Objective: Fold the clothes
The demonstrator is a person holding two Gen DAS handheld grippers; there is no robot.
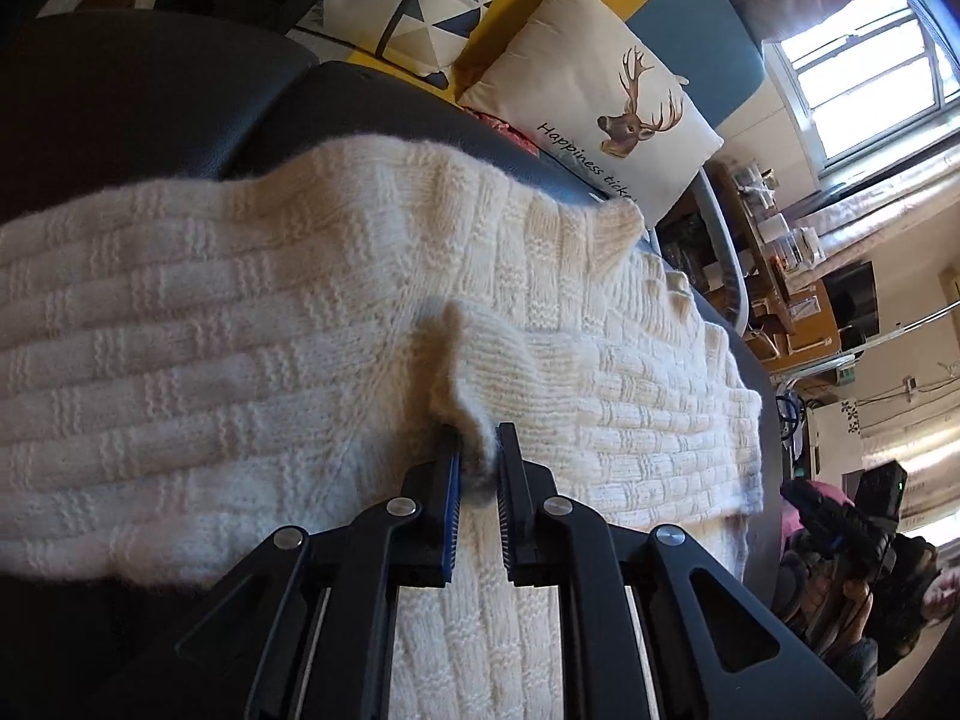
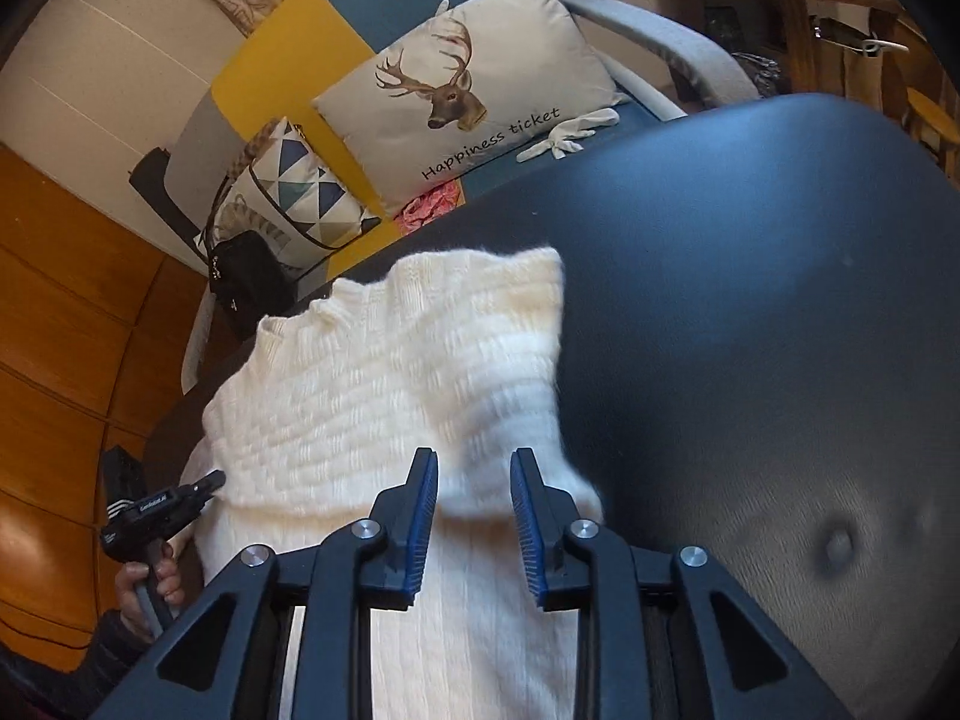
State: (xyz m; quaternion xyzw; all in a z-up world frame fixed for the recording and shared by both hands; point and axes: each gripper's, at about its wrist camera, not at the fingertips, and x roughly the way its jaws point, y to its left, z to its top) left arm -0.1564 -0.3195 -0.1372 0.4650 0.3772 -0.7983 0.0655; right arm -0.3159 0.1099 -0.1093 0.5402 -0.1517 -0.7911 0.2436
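Lying across the dark padded tabletop (image 2: 750,252) in front of you is the cream, basket-weave knitted sweater (image 1: 240,324), partly folded, with one layer turned over another. No container shows in either view.

Your left hand-held gripper (image 1: 478,450) has its blue-padded fingers (image 1: 451,462) nearly pressed together, pinching a raised fold of the sweater's ribbed edge between them. In the right wrist view you can see your hand (image 2: 153,588) wrapped round its black handle at the sweater's left edge.

Your right hand-held gripper (image 2: 474,468) stands spread, its blue pads on either side of the sweater's fuzzy edge; the knit lies between them, but whether either pad touches it you cannot tell, as the fabric there is blurred.

Beyond the tabletop, a white cushion (image 2: 474,90) printed with a stag's head leans on the blue and yellow sofa (image 2: 270,54); it reads "Happiness ticket". Beside it sits a cushion with blue and grey triangles (image 2: 294,192), and a small black bag (image 2: 246,276) rests below that. White lettering on the left gripper's body is too small to read.
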